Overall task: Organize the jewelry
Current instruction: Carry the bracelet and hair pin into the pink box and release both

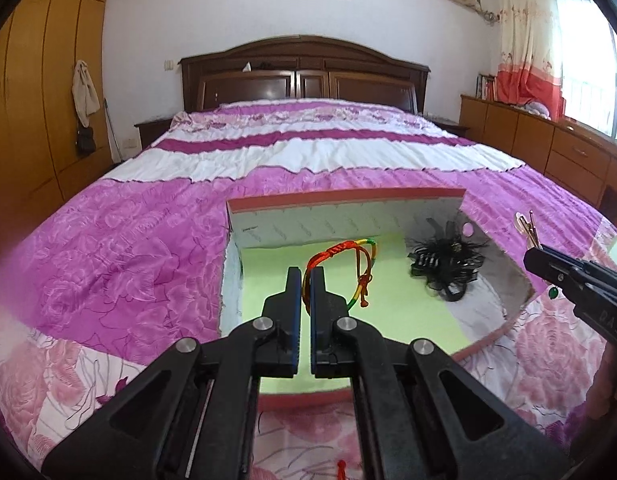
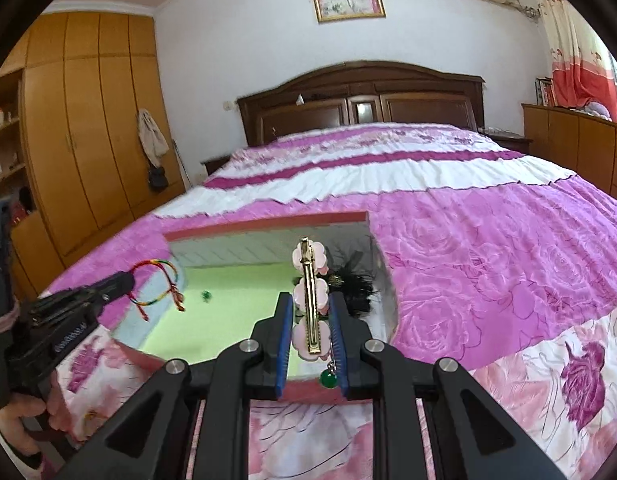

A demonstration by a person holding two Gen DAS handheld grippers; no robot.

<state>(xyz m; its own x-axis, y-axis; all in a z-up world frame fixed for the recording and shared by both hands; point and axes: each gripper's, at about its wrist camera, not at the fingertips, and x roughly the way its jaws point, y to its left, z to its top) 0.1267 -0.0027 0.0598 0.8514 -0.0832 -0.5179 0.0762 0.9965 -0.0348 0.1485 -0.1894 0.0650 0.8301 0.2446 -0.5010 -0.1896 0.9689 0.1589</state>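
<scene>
An open cardboard box (image 1: 348, 216) with a pale green floor sits on the pink floral bedspread (image 1: 128, 240), directly beneath and ahead of both grippers. A black feathered hair clip (image 1: 448, 266) lies at the box's far right, ahead and right of the left gripper (image 1: 306, 276), with a small green bead (image 2: 205, 295) loose on the floor. The left gripper pinches a rainbow cord bracelet (image 1: 348, 256), its loop hanging ahead of the tips over the box. The right gripper (image 2: 310, 300) clamps a pink flower hair clip (image 2: 310, 300), long axis pointing straight ahead past the tips, a green pendant (image 2: 329, 380) dangling at its near end.
</scene>
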